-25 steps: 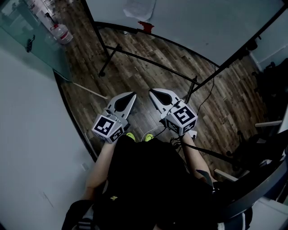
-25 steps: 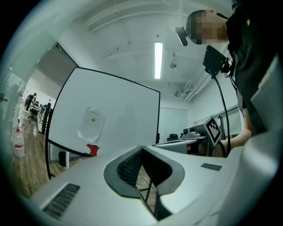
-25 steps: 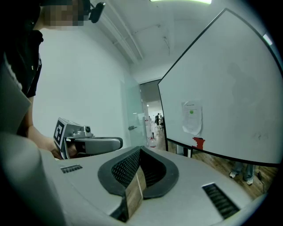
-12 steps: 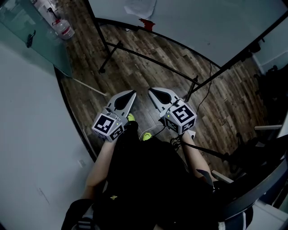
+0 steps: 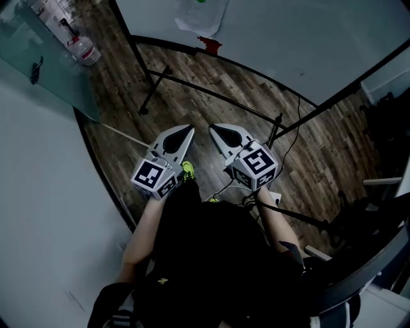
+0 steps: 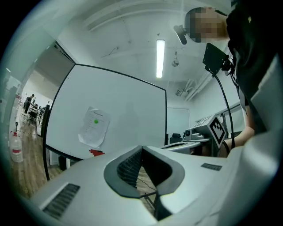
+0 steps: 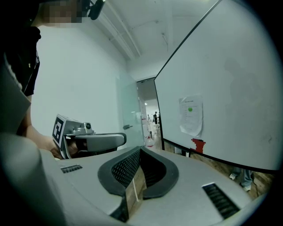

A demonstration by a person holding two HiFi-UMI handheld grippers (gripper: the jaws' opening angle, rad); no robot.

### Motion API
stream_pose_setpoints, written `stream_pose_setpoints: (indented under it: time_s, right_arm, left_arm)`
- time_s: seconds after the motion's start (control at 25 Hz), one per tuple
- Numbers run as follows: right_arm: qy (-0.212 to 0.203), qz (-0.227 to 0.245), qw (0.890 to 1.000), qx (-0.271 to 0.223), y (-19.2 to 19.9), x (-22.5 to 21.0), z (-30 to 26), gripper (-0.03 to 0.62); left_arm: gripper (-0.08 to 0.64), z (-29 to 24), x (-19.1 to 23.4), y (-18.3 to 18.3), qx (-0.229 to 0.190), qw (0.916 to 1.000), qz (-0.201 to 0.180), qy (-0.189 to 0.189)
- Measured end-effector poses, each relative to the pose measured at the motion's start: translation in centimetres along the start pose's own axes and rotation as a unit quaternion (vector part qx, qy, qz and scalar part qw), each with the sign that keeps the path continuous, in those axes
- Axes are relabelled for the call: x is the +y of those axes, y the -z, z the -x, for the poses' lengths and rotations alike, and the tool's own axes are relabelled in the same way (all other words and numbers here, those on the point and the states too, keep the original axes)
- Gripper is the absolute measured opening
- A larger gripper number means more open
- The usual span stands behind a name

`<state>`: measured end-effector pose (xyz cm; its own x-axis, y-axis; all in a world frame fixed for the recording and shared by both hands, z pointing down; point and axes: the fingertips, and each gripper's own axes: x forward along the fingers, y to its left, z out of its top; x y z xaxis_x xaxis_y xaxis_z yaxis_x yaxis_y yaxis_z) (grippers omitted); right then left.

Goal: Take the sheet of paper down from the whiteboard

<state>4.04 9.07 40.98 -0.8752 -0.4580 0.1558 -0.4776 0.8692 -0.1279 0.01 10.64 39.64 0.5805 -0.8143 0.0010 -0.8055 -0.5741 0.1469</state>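
Observation:
A white sheet of paper (image 5: 202, 14) hangs on the whiteboard (image 5: 288, 32), pinned by a green magnet (image 6: 97, 121) near its top. A small red object (image 5: 209, 43) sits on the board's lower rail just below it. Both grippers are held side by side at waist height, pointing at the board and well short of it. My left gripper (image 5: 188, 131) is shut with nothing between its jaws. So is my right gripper (image 5: 214, 130). The paper (image 6: 94, 126) shows left of centre in the left gripper view, and the paper (image 7: 191, 115) right of centre in the right gripper view.
The whiteboard's black stand legs (image 5: 211, 96) spread over the wooden floor between me and the board. A cable (image 5: 291, 138) trails on the floor. A glass partition (image 5: 45, 64) and a water bottle (image 5: 83, 48) stand at the left. Dark furniture (image 5: 378, 186) is at the right.
Both grippers have moved forward together towards the whiteboard, still shut. The board and paper appear nearer, and a foot has stepped forward below the left gripper.

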Motion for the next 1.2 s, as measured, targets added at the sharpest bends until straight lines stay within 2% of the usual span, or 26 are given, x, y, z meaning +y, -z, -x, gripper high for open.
stream_pose_setpoints:
  time_s: [0.4,0.76,1.2]
  right_arm:
    - [0.022,-0.006,1.000,0.012,-0.6,-2.9,-4.2,0.021]
    - [0.032,-0.011,0.999,0.018,-1.7,-4.4,-8.6,0.021]
    - [0.078,-0.022,0.996,0.034,-1.5,-7.1,-13.2,0.021]
  left_arm:
    - [0.023,-2.2,5.2,-1.0,-0.002,0.9999,0.011,0.009]
    - [0.023,-3.8,9.2,-1.4,0.000,0.9992,0.025,0.031]
    - [0.023,-5.3,14.4,-0.6,0.007,0.9968,0.053,0.060]
